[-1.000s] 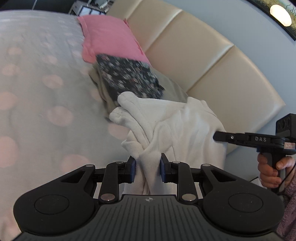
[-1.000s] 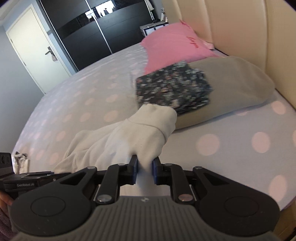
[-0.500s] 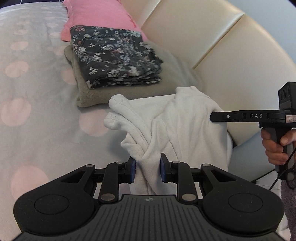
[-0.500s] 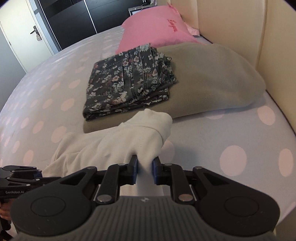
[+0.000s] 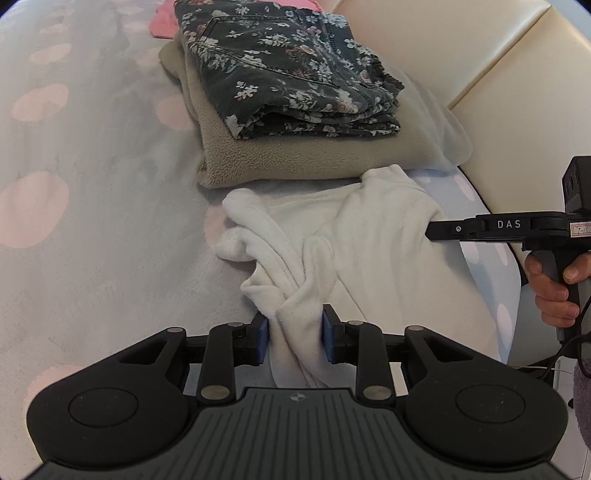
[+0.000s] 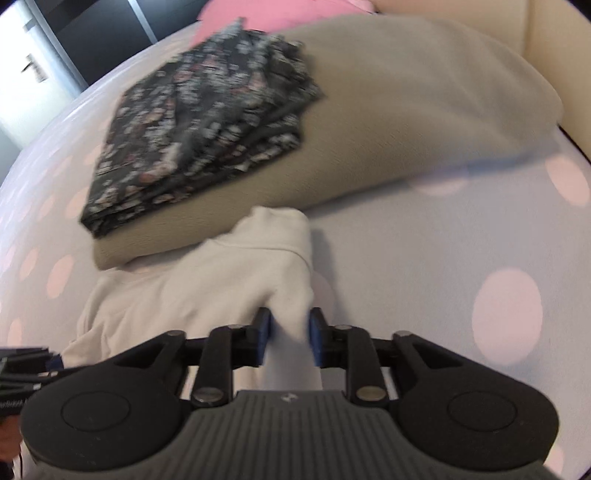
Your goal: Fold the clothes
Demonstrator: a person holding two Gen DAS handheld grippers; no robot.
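A white fleece garment lies bunched on the spotted bed sheet, just in front of a stack of folded clothes. My left gripper is shut on a twisted fold of it at its near edge. My right gripper is shut on another corner of the same garment; it also shows in the left wrist view at the garment's right side. The right wrist view is blurred.
A folded dark floral garment sits on a folded beige fleece behind the white one. A pink pillow lies beyond. The cream padded headboard runs along the right. The bed edge is close on the right.
Both grippers have moved down and toward the folded stack, lowering the white garment from hanging in the air onto the sheet. Both stay shut on it.
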